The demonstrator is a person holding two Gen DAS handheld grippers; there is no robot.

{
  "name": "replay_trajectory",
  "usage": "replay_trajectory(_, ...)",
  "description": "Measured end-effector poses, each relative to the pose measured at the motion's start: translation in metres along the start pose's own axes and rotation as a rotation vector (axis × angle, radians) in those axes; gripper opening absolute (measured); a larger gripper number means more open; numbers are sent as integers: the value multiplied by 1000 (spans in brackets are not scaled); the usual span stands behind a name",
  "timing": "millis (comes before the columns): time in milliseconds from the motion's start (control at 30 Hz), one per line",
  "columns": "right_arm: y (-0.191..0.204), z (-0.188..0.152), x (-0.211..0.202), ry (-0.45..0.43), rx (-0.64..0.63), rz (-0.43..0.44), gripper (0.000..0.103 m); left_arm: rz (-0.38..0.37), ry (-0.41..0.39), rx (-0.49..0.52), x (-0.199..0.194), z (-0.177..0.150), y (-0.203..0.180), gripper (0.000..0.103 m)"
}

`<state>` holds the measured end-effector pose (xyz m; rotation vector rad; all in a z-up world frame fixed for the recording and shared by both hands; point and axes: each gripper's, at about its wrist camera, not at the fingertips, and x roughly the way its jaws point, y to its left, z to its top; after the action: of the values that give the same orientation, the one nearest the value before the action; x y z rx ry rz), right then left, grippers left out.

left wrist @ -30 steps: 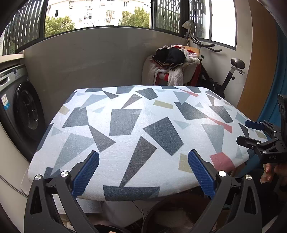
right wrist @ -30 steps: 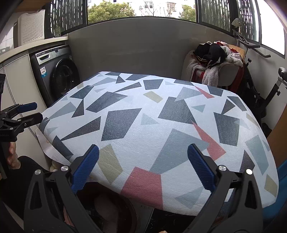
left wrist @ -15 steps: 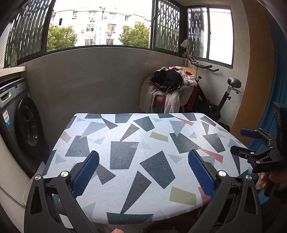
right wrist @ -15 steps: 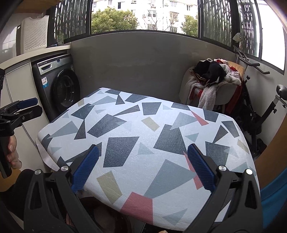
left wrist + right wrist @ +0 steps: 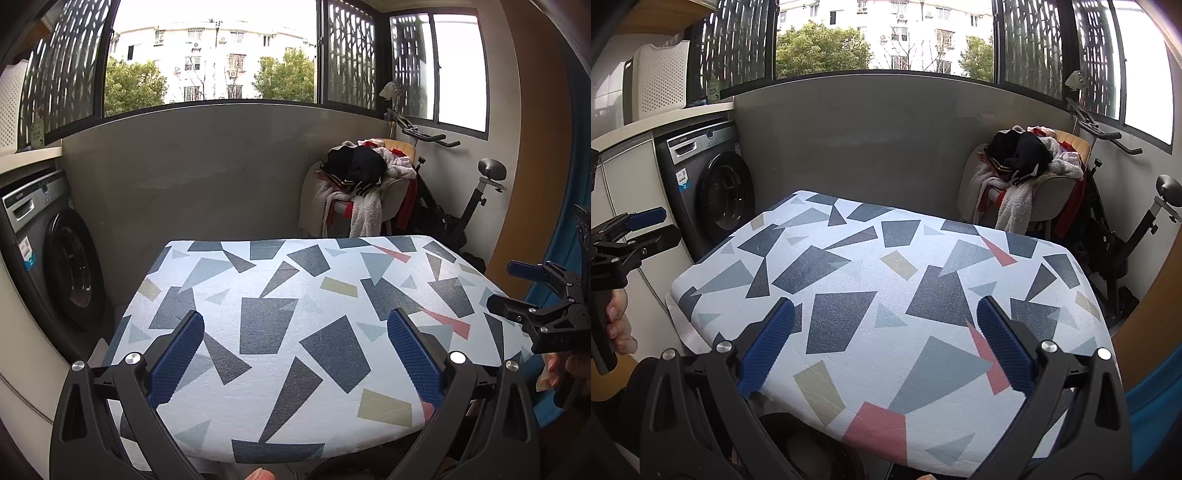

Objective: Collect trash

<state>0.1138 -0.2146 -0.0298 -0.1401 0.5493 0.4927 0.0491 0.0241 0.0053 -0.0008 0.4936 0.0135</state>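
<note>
A table with a white cloth printed with grey, blue, pink and tan shapes (image 5: 280,295) (image 5: 886,295) fills both views; I see no trash on it. My left gripper (image 5: 295,354) is open and empty above the table's near edge; it also shows at the left of the right wrist view (image 5: 646,225). My right gripper (image 5: 884,347) is open and empty over the near right corner; it also shows at the right of the left wrist view (image 5: 517,288). A dark round bin (image 5: 812,450) shows under the table's front edge, mostly hidden.
A washing machine (image 5: 62,258) (image 5: 709,188) stands left of the table under a counter. A chair piled with clothes (image 5: 362,184) (image 5: 1023,177) and an exercise bike (image 5: 461,206) stand behind the table on the right. A low wall with windows runs along the back.
Both grippers have drawn back and lifted, so the table looks smaller and lower and more of the window shows. Both stay open and empty.
</note>
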Motion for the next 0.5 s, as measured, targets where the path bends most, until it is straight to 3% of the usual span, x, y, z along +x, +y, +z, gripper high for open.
replay_trajectory(500,0,0,-1,1,2,0,97,6,5,13,2,-3,-2,97)
